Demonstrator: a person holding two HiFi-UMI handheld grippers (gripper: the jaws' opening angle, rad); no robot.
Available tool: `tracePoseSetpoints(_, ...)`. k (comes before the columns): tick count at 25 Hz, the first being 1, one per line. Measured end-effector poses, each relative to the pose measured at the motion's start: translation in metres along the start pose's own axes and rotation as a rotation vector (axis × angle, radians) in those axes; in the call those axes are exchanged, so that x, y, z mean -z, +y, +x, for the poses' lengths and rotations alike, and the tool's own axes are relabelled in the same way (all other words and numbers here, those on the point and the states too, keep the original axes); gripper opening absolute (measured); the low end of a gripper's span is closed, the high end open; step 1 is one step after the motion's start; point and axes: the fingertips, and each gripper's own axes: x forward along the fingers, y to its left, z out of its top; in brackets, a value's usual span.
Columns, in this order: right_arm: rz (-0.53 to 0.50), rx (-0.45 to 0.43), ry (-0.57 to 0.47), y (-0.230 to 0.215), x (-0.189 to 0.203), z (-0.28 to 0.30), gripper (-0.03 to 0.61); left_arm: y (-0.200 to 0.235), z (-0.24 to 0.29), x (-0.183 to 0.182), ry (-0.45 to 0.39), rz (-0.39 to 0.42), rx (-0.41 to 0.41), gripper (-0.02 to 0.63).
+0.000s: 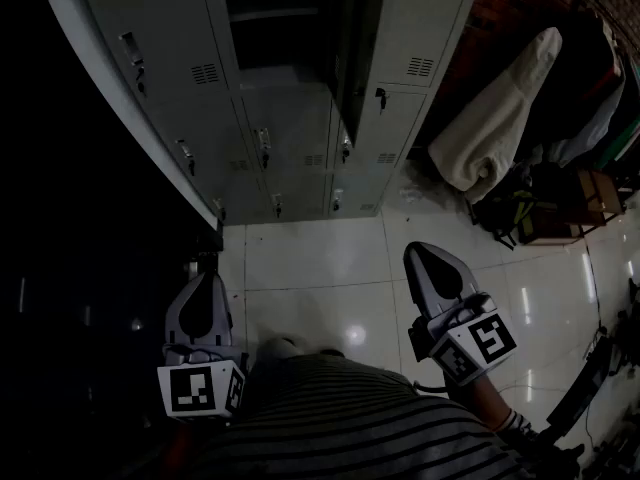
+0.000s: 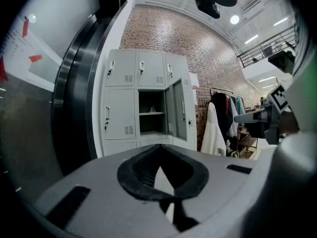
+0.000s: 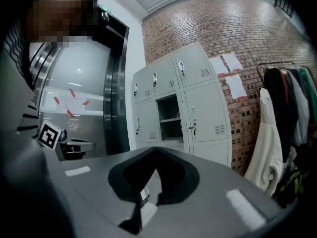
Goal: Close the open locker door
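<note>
Lockers [image 1: 250,118] of pale grey metal stand in a bank against a brick wall [image 2: 198,48], three columns wide. One middle compartment [image 2: 151,110] is open and dark inside, with a shelf across it. The open locker door [image 2: 176,110] stands swung out to the right of that compartment (its hinge side cannot be made out).

Both grippers are held low over the glossy tiled floor [image 1: 320,278], just ahead of the person's striped shirt [image 1: 330,418] and well apart from the lockers. The left gripper [image 1: 207,278] has its jaws closed together on nothing. The right gripper [image 1: 425,253] likewise has its jaws shut and empty. Neither touches the door.

To the right of the lockers a white garment [image 1: 500,108] hangs beside darker clothes [image 1: 590,78], with bags [image 1: 510,213] on the floor beneath.
</note>
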Motion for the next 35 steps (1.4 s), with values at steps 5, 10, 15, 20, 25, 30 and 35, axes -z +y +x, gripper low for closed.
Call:
tracePoseSetpoints(5, -0.071, 0.021, -0.073, -0.032, -0.028, 0.033, 0.002, 0.006, 0.024, 0.004, -0.011, -0.005, 0.009, 0.004)
tracePoseSetpoints(10, -0.117, 0.083, -0.127, -0.071, -0.063, 0.088, 0.003, 0.027, 0.075, 0.0, -0.037, -0.014, 0.038, 0.004)
tracePoseSetpoints(15, -0.099, 0.079, -0.178, -0.106, -0.105, 0.156, 0.111, 0.061, 0.149, -0.024, -0.074, 0.022, 0.086, 0.003)
tracePoseSetpoints(20, -0.089, -0.063, -0.198, -0.126, -0.126, 0.199, 0.15, 0.086, 0.221, -0.054, -0.088, 0.047, 0.178, 0.003)
tracePoseSetpoints(25, -0.076, -0.144, -0.173, -0.129, -0.122, 0.217, 0.15, 0.095, 0.273, -0.072, -0.097, 0.071, 0.268, 0.003)
tracePoseSetpoints(30, -0.035, -0.195, -0.193, -0.125, -0.121, 0.223, 0.149, 0.088, 0.297, -0.078, -0.093, 0.081, 0.356, 0.004)
tracePoseSetpoints(35, -0.086, -0.23, -0.149, -0.102, -0.113, 0.237, 0.148, 0.09, 0.306, -0.079, -0.094, 0.078, 0.383, 0.003)
